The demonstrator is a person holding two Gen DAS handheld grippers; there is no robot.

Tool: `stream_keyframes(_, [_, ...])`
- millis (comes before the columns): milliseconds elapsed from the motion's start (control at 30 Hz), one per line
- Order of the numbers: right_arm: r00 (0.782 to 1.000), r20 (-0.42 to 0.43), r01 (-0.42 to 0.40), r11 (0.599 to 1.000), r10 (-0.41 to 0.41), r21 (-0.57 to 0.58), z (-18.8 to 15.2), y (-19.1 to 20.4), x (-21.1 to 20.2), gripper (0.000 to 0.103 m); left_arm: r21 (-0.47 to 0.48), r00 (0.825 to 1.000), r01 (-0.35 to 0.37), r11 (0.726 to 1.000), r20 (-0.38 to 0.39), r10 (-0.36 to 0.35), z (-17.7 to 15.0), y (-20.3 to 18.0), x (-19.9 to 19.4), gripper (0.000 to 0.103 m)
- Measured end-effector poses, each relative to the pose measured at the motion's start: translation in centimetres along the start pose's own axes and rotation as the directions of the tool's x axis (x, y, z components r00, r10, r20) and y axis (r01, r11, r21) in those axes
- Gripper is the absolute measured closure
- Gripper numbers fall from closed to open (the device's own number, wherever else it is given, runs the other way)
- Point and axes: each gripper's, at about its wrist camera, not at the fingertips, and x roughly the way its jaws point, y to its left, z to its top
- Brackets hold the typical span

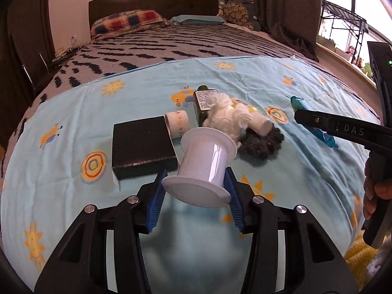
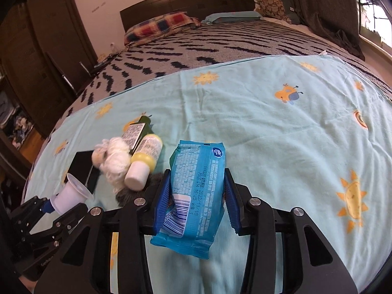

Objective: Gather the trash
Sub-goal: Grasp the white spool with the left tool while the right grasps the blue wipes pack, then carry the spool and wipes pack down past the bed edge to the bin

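**A:** Status on both sides?

**B:** Left gripper [image 1: 196, 183] is clenched on the white spool [image 1: 204, 169]. I've got it across the barrel, between the two flanges, so it can't slide out endwise. It's tilted and looks lifted off the bed [image 1: 73, 127], judging by the shadow under it.

**A:** Right?

**B:** Right gripper [image 2: 196, 191] is clamped on the blue pack [image 2: 196, 191]. The jaws pinch its long sides about mid-length and the film buckles inward at the pads, so it's soft. Barcode end hangs back toward me, the other end sticks out past the jaws. Seems clear of the sheet too.

**A:** What's left on the bed?

**B:** A cluster just ahead of the left jaws and ahead-left of the right ones: black box [image 1: 142, 144], tape roll [image 1: 177, 123], green bottle [image 1: 202, 104], yellow bottle [image 2: 144, 159], white yarn [image 1: 225, 115], and a dark fuzzy thing [image 1: 262, 144] partly under the yarn and bottle. They're touching or overlapping, so I'd guess they were dumped as one pile.

**A:** Bin?

**B:** Not in either view. Both jaws are full, so my read is that the next step is carry and drop, not another pick.

**A:** Risks?

**B:** The spool is glossy and held off-axis, so it could rotate in the pads. The pack could creep out if I swing fast. I'd keep both moves slow.
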Motion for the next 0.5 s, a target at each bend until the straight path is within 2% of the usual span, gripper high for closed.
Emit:
stream_keyframes(167, [0.999, 0.018, -0.050, 0.997, 0.051, -0.053, -2.4, 1.0, -3.3, 0.061, 0.018, 1.000, 0.014, 1.000, 0.021, -0.015, -2.2, -0.7, -3.2, 0.058])
stream_keyframes(300, [0.997, 0.045, -0.060, 0.994, 0.065, -0.096, -5.0, 1.5, -6.3, 0.061, 0.033, 0.999, 0.031, 0.999, 0.042, -0.033, -4.5, -1.2, -5.9, 0.058])
stream_keyframes(500, [0.995, 0.072, -0.065, 0.989, 0.075, -0.133, -9.4, 1.5, -10.7, 0.061, 0.006, 0.997, 0.034, 0.999, 0.068, -0.034, -9.1, -1.7, -9.7, 0.058])
